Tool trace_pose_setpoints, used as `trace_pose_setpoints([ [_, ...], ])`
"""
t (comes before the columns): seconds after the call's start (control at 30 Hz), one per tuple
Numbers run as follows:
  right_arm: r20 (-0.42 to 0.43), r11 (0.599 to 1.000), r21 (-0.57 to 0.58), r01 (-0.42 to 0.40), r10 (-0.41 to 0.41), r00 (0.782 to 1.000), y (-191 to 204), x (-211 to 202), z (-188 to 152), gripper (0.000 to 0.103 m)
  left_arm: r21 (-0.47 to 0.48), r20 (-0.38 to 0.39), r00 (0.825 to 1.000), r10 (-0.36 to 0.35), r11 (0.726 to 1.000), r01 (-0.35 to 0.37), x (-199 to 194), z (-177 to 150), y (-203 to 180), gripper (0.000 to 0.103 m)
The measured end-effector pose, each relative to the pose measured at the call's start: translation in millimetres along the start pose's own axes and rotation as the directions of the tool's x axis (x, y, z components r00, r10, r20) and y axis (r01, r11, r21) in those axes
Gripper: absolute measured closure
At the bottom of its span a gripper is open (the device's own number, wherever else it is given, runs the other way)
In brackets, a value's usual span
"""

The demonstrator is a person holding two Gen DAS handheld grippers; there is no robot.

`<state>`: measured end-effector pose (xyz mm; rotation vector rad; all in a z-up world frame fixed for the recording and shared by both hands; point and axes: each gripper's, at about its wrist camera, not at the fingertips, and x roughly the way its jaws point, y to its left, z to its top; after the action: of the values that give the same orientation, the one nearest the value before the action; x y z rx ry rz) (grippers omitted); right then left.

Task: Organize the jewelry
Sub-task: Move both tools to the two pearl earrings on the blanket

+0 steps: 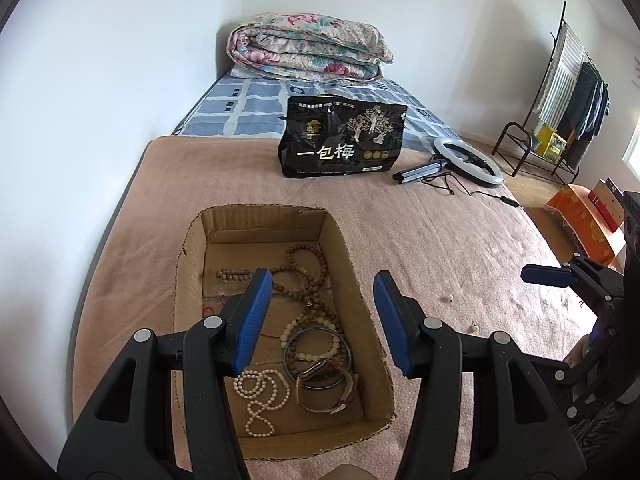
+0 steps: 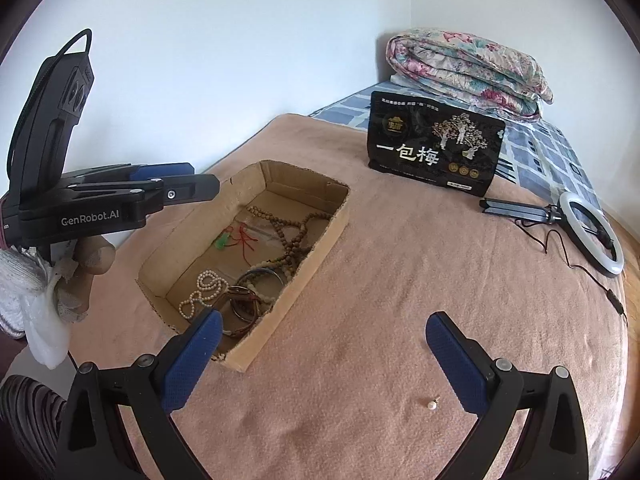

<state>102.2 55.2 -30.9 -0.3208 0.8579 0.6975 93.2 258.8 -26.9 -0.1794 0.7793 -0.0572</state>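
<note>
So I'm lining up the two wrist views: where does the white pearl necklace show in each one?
Left wrist view: the white pearl necklace lies at the near left end of the cardboard box, between the open left gripper fingers.
Right wrist view: the same necklace sits at the box's near end, left of centre, above the right gripper.
Shared landmark: the black snack bag standing beyond the box.

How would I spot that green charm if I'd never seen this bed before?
Find the open cardboard box on the pinkish-brown blanket. Near its far end, beside the brown wooden bead strand, lies the green pendant on thin red cord. It is the only green piece there; the rest are brown, cream or metal.
</note>
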Motion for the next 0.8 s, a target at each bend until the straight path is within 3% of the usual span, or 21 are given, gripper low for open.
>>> trace_pose_setpoints([
  [0.47, -0.011, 0.984, 0.029, 0.174, -0.174, 0.985, -76.6, -26.4, -62.3, 0.000, 0.135, -0.060, 0.992, -0.113, 0.984, 0.120, 16.3, -5.9, -85.4, 0.049],
  [0.6, -0.036, 0.984, 0.025, 0.177, -0.176, 0.984, -88.7, -23.9, -80.5, 0.002, 0.149, -0.095, 0.985, -0.143, 0.976, 0.156, 29.3, -8.2, -107.2, 0.049],
  [0.67, -0.056, 0.987, 0.023, 0.156, -0.155, 0.986, -92.5, -19.8, -90.0, 0.007, 0.161, -0.107, 0.981, -0.159, 0.971, 0.175, 34.2, -10.0, -118.0, 0.049],
  [0.73, -0.087, 0.990, 0.032, 0.140, -0.137, 0.987, -96.8, -12.2, -98.1, 0.022, 0.178, -0.115, 0.980, -0.162, 0.967, 0.181, 39.4, -10.9, -127.7, 0.049],
  [0.77, -0.107, 0.991, 0.039, 0.128, -0.123, 0.987, -98.2, -7.6, -101.9, 0.026, 0.183, -0.120, 0.979, -0.167, 0.965, 0.188, 42.5, -11.4, -131.8, 0.051],
  [0.8, -0.125, 0.992, 0.048, 0.115, -0.109, 0.986, -99.9, -3.4, -104.5, 0.032, 0.184, -0.131, 0.976, -0.173, 0.963, 0.196, 46.7, -11.9, -135.6, 0.061],
])
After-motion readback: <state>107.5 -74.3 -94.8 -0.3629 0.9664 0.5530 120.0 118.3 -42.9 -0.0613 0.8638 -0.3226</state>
